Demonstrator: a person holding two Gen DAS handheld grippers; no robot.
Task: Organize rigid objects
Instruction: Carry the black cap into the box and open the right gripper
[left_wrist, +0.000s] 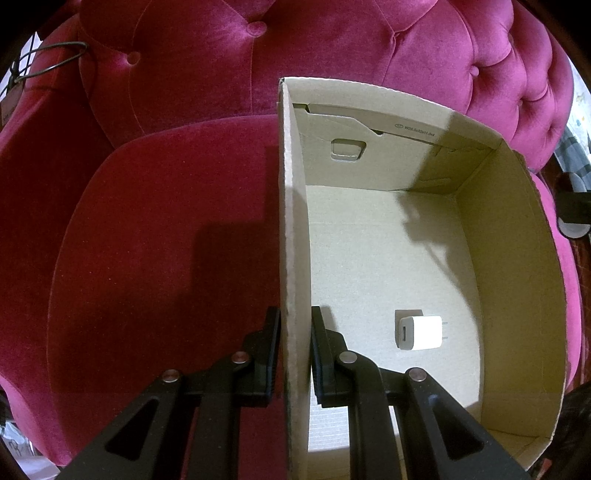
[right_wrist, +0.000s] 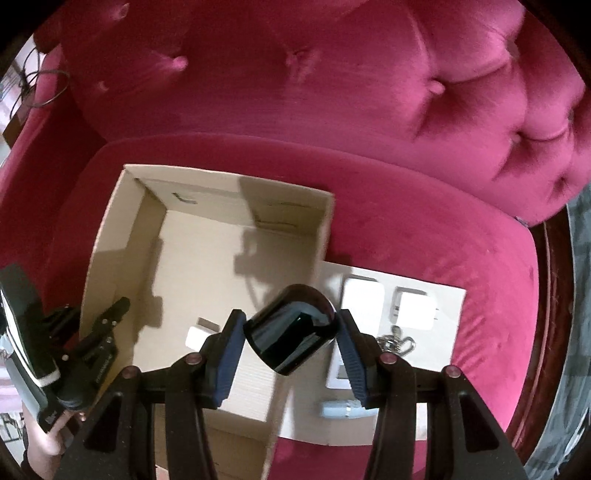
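Note:
An open cardboard box (left_wrist: 517, 258) stands on a crimson velvet armchair seat (left_wrist: 166, 240). My left gripper (left_wrist: 295, 332) is shut on the box's left wall, with one finger outside and one inside. A white USB charger (left_wrist: 421, 332) lies on the box floor near that gripper. In the right wrist view my right gripper (right_wrist: 291, 321) is shut on a glossy black rounded object (right_wrist: 288, 339), held tilted above the box's right wall (right_wrist: 325, 229). The same charger (right_wrist: 195, 338) shows below, and the left gripper (right_wrist: 110, 317) shows at the box's left wall.
Right of the box, a white sheet (right_wrist: 447, 332) on the seat carries two white adapters (right_wrist: 364, 299) (right_wrist: 413, 310), a metal keychain (right_wrist: 397, 343) and a pale blue item (right_wrist: 340, 410). The tufted chair back (right_wrist: 369, 74) rises behind. A person's hand (right_wrist: 40, 443) holds the left gripper.

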